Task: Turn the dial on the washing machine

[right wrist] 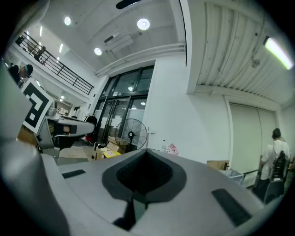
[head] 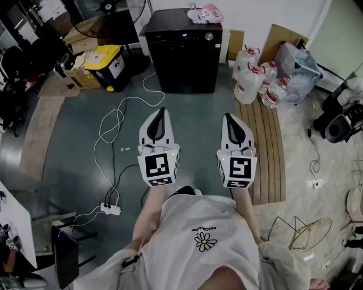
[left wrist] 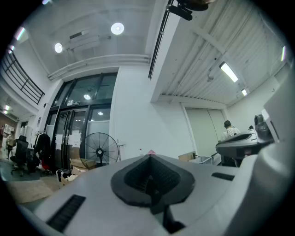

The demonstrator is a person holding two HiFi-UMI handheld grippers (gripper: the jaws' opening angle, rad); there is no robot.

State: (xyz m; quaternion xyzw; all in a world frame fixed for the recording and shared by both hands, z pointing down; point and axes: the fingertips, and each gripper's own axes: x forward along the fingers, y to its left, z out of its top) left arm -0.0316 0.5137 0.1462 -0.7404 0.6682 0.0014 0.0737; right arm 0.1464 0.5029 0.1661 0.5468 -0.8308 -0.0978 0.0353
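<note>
Approach stage, head view. The black box-shaped washing machine (head: 184, 54) stands against the far wall, well apart from both tools. Its small pale round dial (head: 209, 36) sits at the right end of the top front panel, untouched. The left gripper (head: 161, 116) and the right gripper (head: 231, 120) are held level, side by side. Each has its white jaws pressed together on nothing (both gripper views show the tips meeting, with only the room beyond).

Judged method: walk closer and use the right gripper, which lies on the dial's side. Spread its jaws before arrival, set one pad on either side of the knob, close squarely, then roll the wrist about the knob's own axis without pulling outward.

Count:
- One machine, one dial, two grippers.
- One pink packet (head: 205, 12) on the machine's top.
- One yellow-lidded black bin (head: 108, 65).
- One white power strip (head: 110, 208).
- At least four clear plastic water bottles (head: 255, 79).
</note>
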